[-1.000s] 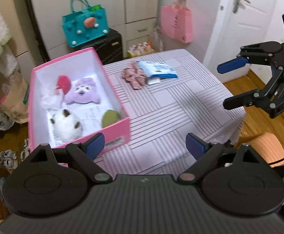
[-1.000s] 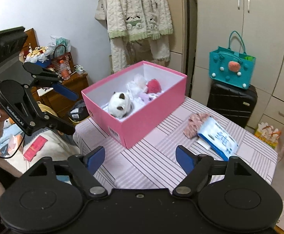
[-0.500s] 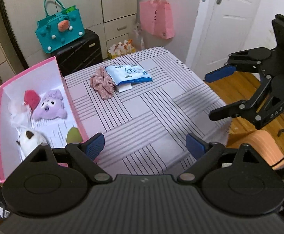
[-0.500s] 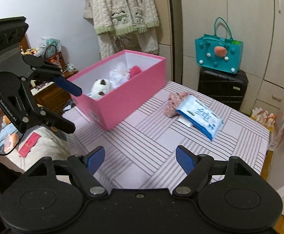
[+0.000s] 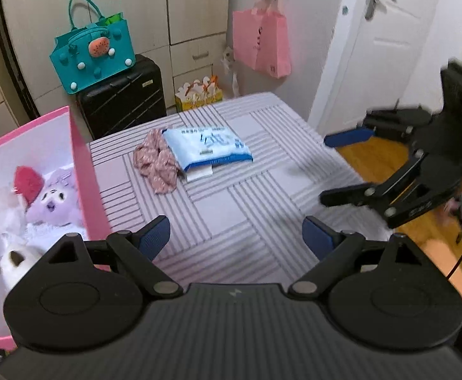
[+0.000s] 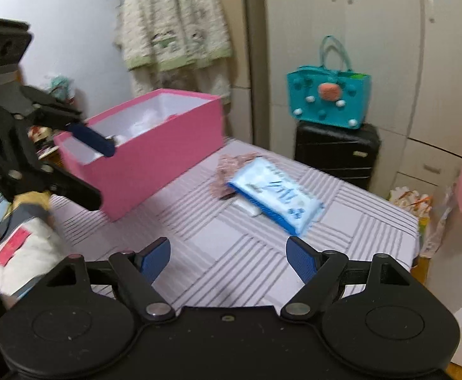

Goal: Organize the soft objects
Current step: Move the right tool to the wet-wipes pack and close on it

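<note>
A pink box stands at the table's left, also in the right wrist view. It holds a purple plush, a red soft item and a white plush. A pink patterned scrunchie and a blue-white tissue pack lie mid-table, also in the right wrist view. My left gripper is open and empty above the near table. My right gripper is open and empty, and shows at the right in the left wrist view.
The striped tablecloth covers the table. Behind it stand a black suitcase with a teal bag on top, a hanging pink bag and a white door. Wooden floor lies to the right.
Both grippers have swung toward the scrunchie and tissue pack, so the box has slid left in both views. Both stay open and empty.
</note>
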`<action>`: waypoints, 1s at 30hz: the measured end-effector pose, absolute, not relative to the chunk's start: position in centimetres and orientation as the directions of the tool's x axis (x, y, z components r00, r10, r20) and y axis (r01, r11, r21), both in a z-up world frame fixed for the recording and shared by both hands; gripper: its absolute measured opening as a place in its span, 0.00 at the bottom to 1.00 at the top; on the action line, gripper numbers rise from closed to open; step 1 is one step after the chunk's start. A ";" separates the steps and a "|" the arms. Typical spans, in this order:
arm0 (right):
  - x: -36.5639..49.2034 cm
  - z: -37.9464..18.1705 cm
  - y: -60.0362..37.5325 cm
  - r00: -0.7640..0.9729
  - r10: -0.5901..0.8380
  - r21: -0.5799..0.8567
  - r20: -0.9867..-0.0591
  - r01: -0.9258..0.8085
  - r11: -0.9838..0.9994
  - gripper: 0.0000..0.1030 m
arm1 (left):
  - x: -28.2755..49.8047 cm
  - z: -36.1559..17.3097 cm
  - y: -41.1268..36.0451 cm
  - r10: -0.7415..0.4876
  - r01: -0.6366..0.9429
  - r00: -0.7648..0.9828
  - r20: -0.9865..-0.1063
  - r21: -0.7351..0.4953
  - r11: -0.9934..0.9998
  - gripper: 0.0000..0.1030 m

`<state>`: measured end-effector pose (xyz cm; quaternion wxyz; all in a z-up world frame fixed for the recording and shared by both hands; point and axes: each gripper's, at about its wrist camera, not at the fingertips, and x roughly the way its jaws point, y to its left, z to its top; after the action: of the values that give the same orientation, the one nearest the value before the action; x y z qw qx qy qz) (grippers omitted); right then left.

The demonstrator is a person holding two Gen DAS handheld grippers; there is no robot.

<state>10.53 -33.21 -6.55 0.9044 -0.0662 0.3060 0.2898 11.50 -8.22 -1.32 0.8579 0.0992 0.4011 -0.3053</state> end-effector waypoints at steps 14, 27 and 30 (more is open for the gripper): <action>19.3 -14.4 -32.8 0.724 0.375 0.108 -0.580 -0.388 0.916 0.82 | 16.8 -7.0 -10.8 -0.388 0.449 0.712 -0.585 -0.045 0.892 0.88; 23.7 -15.9 -33.4 0.651 0.483 0.252 -0.586 -0.420 0.872 0.80 | 22.4 -9.2 -13.0 -0.381 0.371 0.738 -0.557 -0.136 0.919 0.78; 23.4 -16.2 -33.6 0.661 0.490 0.248 -0.568 -0.431 0.868 0.79 | 22.8 -10.1 -13.8 -0.318 0.348 0.778 -0.542 -0.049 0.936 0.77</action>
<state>23.39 -33.59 -16.18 0.9102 0.0459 0.3247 0.2529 22.81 -13.81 -10.06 0.9425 0.0267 0.2823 -0.1766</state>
